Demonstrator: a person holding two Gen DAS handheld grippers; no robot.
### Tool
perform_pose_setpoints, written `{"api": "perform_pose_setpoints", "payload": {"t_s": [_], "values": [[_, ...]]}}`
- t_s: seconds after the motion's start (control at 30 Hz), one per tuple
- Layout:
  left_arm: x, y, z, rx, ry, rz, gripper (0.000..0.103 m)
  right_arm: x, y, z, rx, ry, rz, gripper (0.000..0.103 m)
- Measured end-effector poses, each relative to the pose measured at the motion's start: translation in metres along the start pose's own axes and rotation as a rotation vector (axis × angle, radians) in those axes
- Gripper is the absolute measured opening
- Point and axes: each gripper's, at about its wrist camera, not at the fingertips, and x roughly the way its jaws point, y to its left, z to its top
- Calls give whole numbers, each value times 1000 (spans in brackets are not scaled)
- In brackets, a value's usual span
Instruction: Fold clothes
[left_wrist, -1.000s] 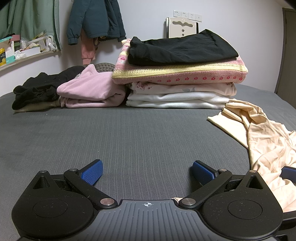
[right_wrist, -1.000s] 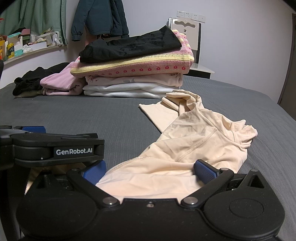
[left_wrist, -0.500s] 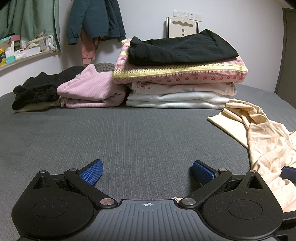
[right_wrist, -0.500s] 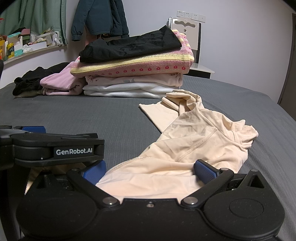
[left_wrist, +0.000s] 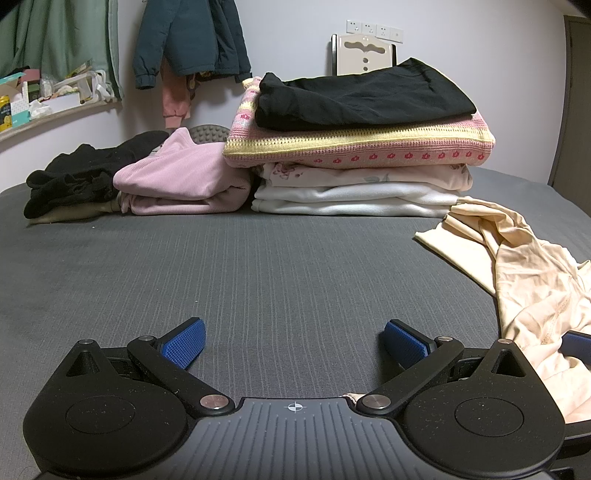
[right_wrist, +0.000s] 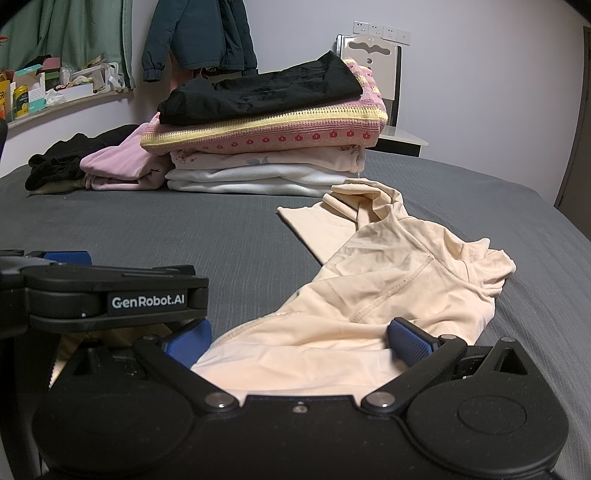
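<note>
The left tool (left_wrist: 293, 341) rests low over the grey bed (left_wrist: 258, 266) with its blue pads spread wide and only bare cover between them, while the right tool (right_wrist: 299, 338), just beside it, is also spread wide, with the near edge of the cream garment (right_wrist: 384, 280) lying between its pads and nothing pinched. That garment sprawls rumpled and unfolded across the right part of the bed, its far end reaching close to the stack of folded clothes (left_wrist: 354, 147), which is topped by a black piece, with a folded pink top (left_wrist: 177, 181) and a black heap (left_wrist: 74, 173) to its left.
</note>
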Motion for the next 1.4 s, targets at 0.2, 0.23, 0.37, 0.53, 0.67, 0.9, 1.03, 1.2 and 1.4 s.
{"api": "perform_pose_setpoints", "payload": {"t_s": [0.2, 0.23, 0.37, 0.53, 0.67, 0.9, 1.03, 1.2, 1.4], "values": [[0, 0, 0, 1, -1, 0, 103, 0, 0, -1, 0, -7, 1, 103], [-1, 0, 0, 1, -2, 0, 103, 0, 0, -1, 1, -8, 1, 103], [0, 0, 0, 1, -5, 0, 103, 0, 0, -2, 1, -14, 3, 103], [0, 0, 0, -2, -4, -3, 103, 0, -1, -2, 4, -21, 8, 103], [0, 0, 1, 1, -3, -1, 103, 0, -1, -3, 2, -24, 10, 103], [-1, 0, 0, 0, -9, -2, 103, 0, -1, -4, 2, -27, 10, 103], [0, 1, 0, 0, -7, -2, 103, 0, -1, -3, 2, -25, 9, 103], [0, 2, 0, -6, -2, -7, 103, 0, -1, -4, 4, -22, 11, 103], [0, 1, -1, -1, -11, -4, 103, -1, -1, -5, 2, -29, 10, 103]]}}
